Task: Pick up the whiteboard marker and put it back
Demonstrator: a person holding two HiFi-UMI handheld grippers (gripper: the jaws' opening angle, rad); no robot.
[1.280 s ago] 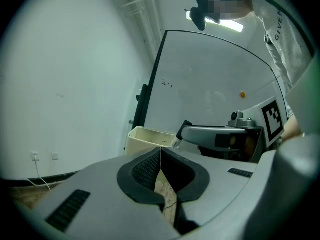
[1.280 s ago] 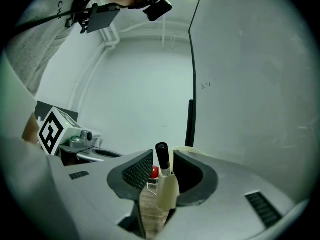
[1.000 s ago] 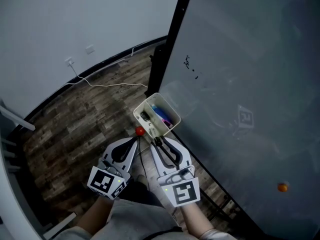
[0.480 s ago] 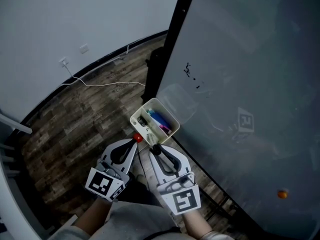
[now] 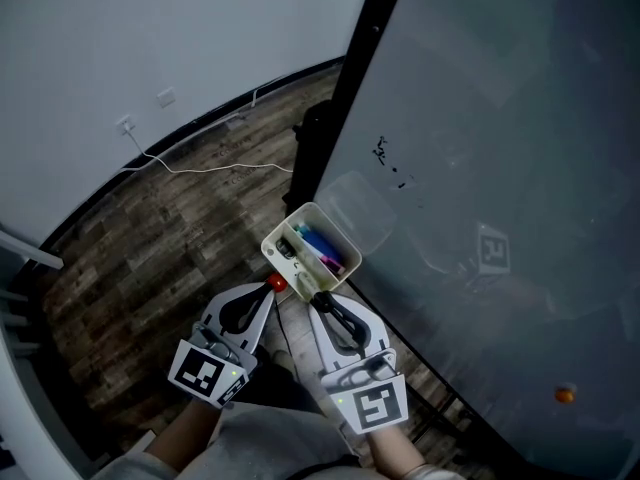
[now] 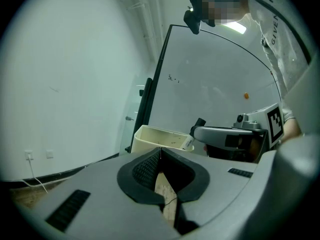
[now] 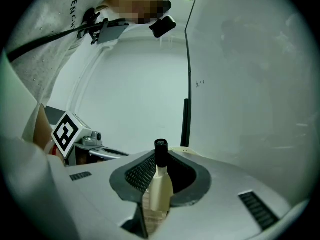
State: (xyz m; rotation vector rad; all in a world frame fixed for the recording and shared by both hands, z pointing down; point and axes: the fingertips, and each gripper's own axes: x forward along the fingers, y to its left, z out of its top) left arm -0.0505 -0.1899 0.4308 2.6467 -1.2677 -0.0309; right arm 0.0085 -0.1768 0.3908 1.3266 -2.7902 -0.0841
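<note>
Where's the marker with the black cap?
In the right gripper view the marker sits between the right gripper's fingers, which have just been closing on it, at the near edge of the white box on the whiteboard.

A person in a pale garment (image 6: pixel 280 29) with dark lettering wore a black head camera (image 6: pixel 192 15) trailing a dark cable (image 7: pixel 50 34). The hand-held left gripper (image 5: pixel 268 290) and right gripper (image 5: pixel 316 296) were grey, with black ribbed pads (image 6: pixel 145 169) and white cubes (image 5: pixel 372 405) bearing black square markers. The right one's jaws had just been closing on a whiteboard marker (image 7: pixel 160 184).
</note>
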